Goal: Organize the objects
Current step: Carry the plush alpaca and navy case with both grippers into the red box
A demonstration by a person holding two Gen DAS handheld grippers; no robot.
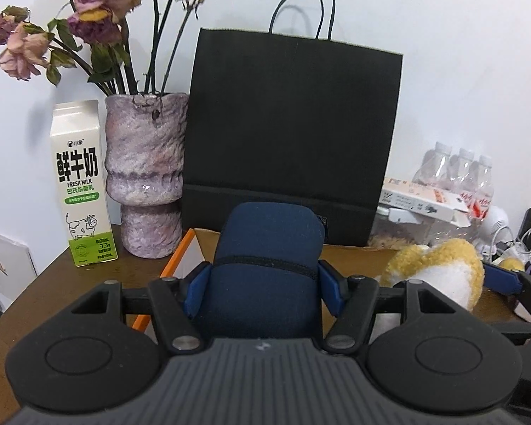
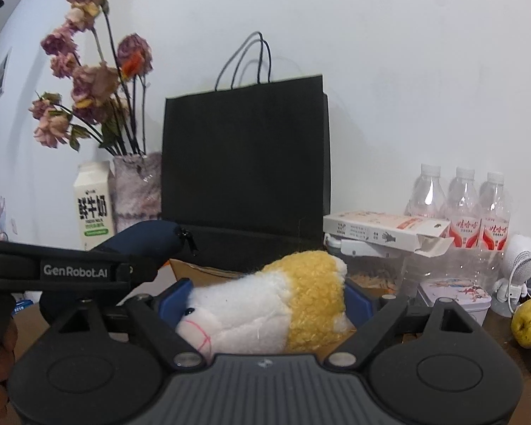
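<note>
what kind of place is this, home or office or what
Most likely a lived-in home room: a brown wooden table against a white wall holds wilted pink roses in a mottled purple ceramic vase, a white-and-green fresh milk carton and shrink-wrapped clear plastic water bottles.

Plain white wall behind a brown wooden table.
</note>
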